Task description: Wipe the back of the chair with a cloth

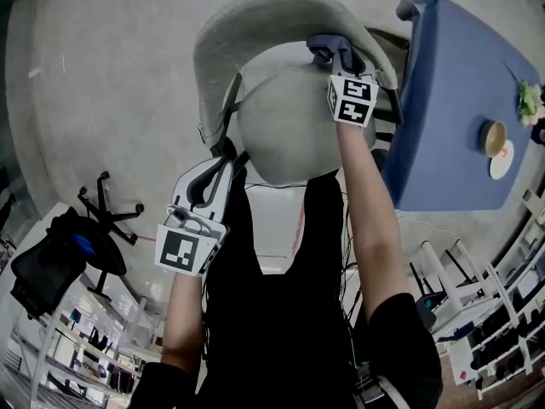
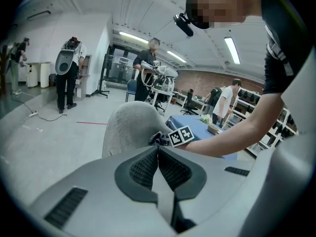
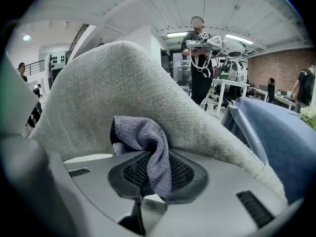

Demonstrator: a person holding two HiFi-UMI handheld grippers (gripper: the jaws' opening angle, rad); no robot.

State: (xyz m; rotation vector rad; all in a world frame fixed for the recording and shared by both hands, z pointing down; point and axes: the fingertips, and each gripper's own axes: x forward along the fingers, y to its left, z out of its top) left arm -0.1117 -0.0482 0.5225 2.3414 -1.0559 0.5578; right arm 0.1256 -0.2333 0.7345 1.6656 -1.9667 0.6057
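A soft, looped-weave grey-blue cloth [image 3: 143, 139] is pinched between the ribbed pads of the right gripper [image 3: 148, 179] and held against the curved, coarse-woven grey chair [image 3: 118, 88] back. The left gripper [image 2: 159, 168] is kept empty, jaws pressed together, near the seat's left edge. A blue-covered table [image 1: 460, 100] is seen just beside the chair, on a smooth concrete floor [image 1: 102, 75].

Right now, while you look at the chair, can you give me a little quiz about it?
1. True or false: the right gripper is shut on the cloth.
2. What is between the jaws of the left gripper? A the cloth, B nothing, C a sponge.
3. Fill in: the table beside the chair is covered in ____.
Key: 1 true; 2 B; 3 blue.
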